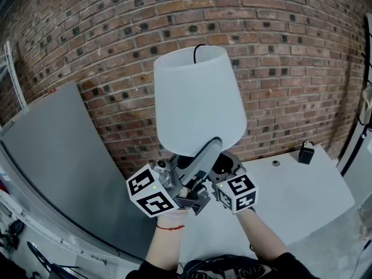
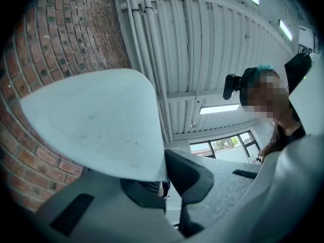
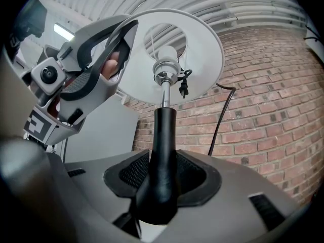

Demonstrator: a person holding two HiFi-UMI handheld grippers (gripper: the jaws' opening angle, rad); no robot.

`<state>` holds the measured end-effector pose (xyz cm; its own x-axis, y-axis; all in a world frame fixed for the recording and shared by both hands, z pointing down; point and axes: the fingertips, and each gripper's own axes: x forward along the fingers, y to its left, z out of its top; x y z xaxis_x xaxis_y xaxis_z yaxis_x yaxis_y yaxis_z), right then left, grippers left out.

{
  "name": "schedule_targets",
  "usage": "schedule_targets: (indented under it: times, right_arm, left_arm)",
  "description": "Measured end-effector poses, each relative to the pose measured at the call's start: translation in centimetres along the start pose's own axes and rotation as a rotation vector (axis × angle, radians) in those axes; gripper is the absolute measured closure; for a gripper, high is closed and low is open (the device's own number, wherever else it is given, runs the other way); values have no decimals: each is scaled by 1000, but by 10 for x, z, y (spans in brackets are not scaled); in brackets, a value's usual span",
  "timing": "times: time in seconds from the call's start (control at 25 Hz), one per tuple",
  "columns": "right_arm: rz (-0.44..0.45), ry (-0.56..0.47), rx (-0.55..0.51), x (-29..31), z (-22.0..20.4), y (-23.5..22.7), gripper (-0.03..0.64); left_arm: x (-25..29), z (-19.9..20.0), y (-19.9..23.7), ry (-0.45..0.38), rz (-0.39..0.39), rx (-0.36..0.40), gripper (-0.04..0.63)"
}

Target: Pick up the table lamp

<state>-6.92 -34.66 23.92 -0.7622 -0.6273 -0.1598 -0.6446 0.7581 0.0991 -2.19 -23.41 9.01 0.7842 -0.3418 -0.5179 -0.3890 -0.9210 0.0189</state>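
Observation:
The table lamp is held up in the air in front of a brick wall. Its white shade (image 1: pixel 197 100) fills the middle of the head view. My left gripper (image 1: pixel 200 156) is shut on the shade's lower rim; in the left gripper view the shade (image 2: pixel 96 120) passes between the left gripper (image 2: pixel 164 178) jaws. My right gripper (image 3: pixel 161 178) is shut on the lamp's black stem (image 3: pixel 161 151), under the bulb socket (image 3: pixel 164 70) and the shade's open underside (image 3: pixel 202 49). In the head view the right gripper's jaws are hidden below the shade.
The lamp's black cord (image 3: pixel 223 115) hangs down beside the brick wall (image 1: pixel 290 51). A grey panel (image 1: pixel 58 150) leans at the left. On the white table (image 1: pixel 290 202) below sit a black adapter (image 1: pixel 306 153) and a small round knob (image 1: pixel 275 163).

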Motion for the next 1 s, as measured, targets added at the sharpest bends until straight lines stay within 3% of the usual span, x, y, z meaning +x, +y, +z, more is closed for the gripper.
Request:
schedule_targets:
  times: [1.0]
  right_arm:
    - [0,-9,-2,2,-2,-8,446]
  left_arm:
    - [5,-6,4,5,3,1,588]
